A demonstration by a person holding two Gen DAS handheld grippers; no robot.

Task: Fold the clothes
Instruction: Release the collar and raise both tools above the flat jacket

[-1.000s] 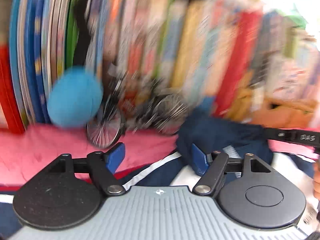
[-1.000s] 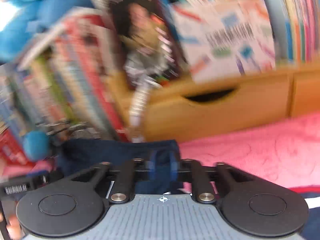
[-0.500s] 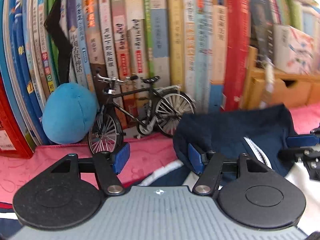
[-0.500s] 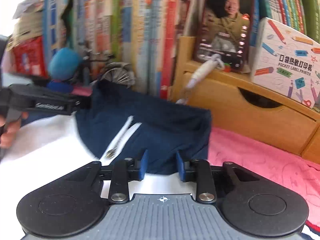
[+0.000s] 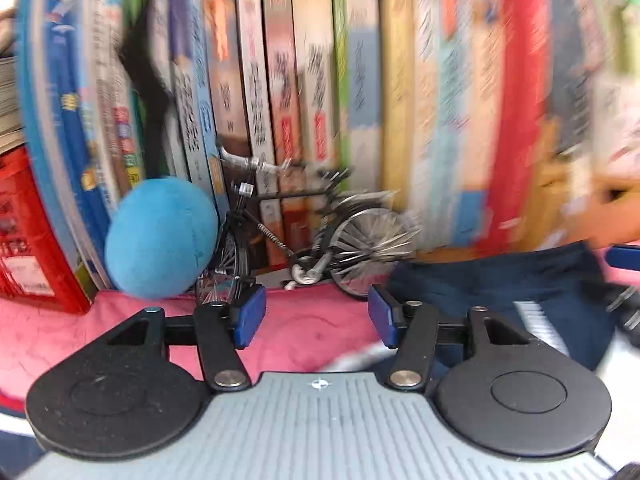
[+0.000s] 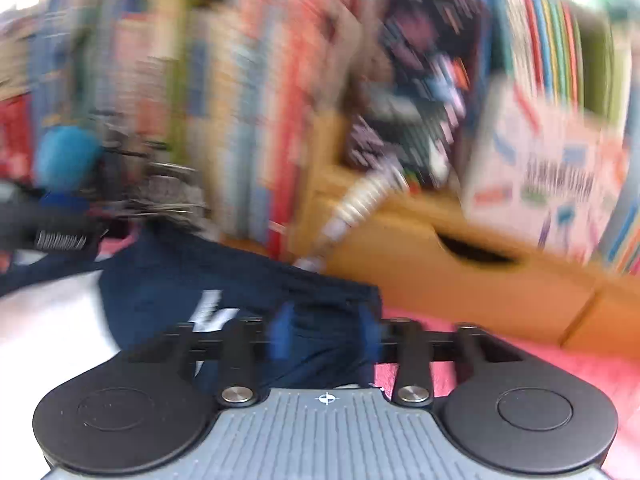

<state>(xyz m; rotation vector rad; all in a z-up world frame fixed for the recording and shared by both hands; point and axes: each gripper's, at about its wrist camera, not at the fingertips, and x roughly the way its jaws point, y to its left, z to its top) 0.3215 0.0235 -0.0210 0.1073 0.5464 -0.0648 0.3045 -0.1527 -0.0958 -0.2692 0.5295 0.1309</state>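
Navy-and-white garment (image 6: 168, 280), folded, on pink cloth (image 6: 500, 356)

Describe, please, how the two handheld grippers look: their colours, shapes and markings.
Both look alike. The left gripper and the right gripper each have a grey ribbed body with a small crosshair mark, two round black discs at the sides, black link arms with silver rivets, and blue pads on the fingers. No cables or sleeves show.

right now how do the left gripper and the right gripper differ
The left gripper has only pink cloth between its blue pads, jaws closing; the right gripper has the navy garment between its pads, jaws opening. The left faces the toy bicycle; the right faces the wooden drawer. Both share blue pads and black linkages.
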